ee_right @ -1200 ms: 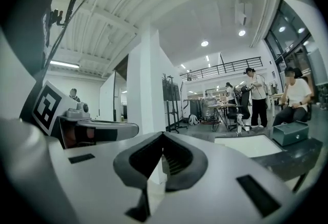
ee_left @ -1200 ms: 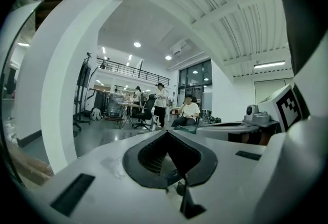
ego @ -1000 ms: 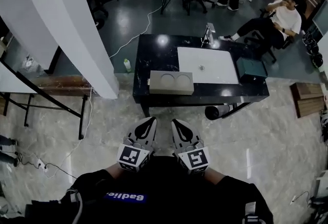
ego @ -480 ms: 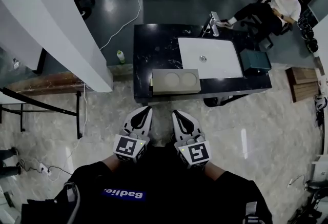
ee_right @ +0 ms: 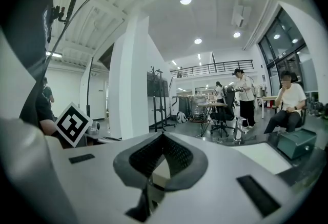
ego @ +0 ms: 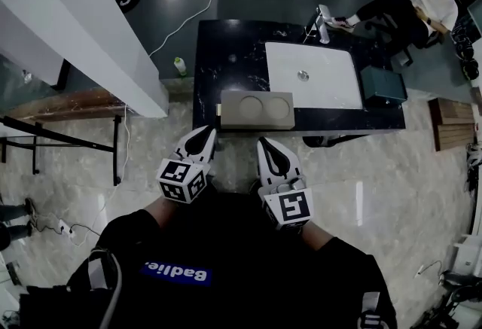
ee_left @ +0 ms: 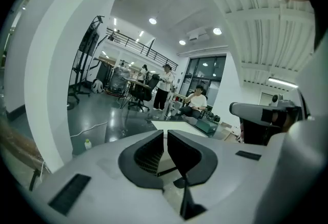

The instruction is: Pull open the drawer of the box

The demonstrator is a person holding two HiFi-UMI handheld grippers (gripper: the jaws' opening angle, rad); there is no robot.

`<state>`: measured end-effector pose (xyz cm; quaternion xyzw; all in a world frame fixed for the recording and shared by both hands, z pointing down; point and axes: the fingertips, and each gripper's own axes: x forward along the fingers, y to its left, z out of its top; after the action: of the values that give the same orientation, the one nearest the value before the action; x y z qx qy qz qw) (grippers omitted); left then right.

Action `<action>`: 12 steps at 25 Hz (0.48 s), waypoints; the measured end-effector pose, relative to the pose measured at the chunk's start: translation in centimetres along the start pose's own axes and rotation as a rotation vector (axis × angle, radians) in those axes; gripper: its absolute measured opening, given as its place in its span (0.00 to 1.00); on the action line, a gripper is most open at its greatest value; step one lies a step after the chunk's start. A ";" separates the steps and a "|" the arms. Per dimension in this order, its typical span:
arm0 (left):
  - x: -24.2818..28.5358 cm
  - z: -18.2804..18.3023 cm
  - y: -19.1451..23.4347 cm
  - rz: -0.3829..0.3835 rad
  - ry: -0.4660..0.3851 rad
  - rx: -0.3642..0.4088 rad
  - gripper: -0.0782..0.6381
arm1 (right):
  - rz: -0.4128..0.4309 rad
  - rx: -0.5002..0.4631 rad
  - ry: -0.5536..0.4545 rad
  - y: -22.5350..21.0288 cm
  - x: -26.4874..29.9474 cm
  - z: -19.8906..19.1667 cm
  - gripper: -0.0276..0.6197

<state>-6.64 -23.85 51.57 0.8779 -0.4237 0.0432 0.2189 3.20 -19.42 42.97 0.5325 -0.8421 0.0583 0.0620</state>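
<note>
Both pairs of fingers are closed with nothing between them: the left gripper's (ee_left: 165, 131) dark ribbed fingers (ee_left: 147, 154) leave only a thin slit at their tips, and the right gripper's (ee_right: 163, 136) fingers (ee_right: 180, 157) meet at the tips. Seen from the head view, the two grippers are held side by side close to the person's body, over the pale marble floor (ego: 376, 169), their tips pointing toward the near edge of the dark tabletop (ego: 226, 68) without reaching it. Each carries its marker cube toward the person's side, the left one (ego: 181, 181) tilted, the right one (ego: 294, 207) more square to the camera. The grey box (ego: 256, 109), with two round hollows in its top, sits at the near edge of the tabletop, ahead of both grippers and apart from them; no view shows whether its drawer is in or out. Behind it lies a white mat (ego: 324, 86) with a small round object (ego: 303, 76) on it, and a teal case (ego: 383, 84) stands at the mat's right side. A white column (ego: 90, 26) rises at the left, a small bottle (ego: 179, 65) stands on the floor by the tabletop's left end, and a seated person (ego: 422, 7) is beyond the far right corner.
</note>
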 end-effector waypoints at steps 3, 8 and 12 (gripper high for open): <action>1.3 -0.7 0.5 0.014 0.029 0.000 0.11 | -0.003 0.013 0.009 -1.1 0.0 -0.1 0.04; 3.5 -3.1 2.9 0.043 0.090 -0.131 0.13 | 0.005 -0.014 0.006 -2.5 -0.2 -0.8 0.04; 5.0 -5.1 5.1 0.072 0.125 -0.232 0.13 | -0.002 -0.017 0.017 -3.3 -0.3 -1.2 0.04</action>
<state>-6.75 -28.08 59.20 0.8265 -0.4426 0.0564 0.3434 6.41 -20.36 44.19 0.5324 -0.8414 0.0556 0.0738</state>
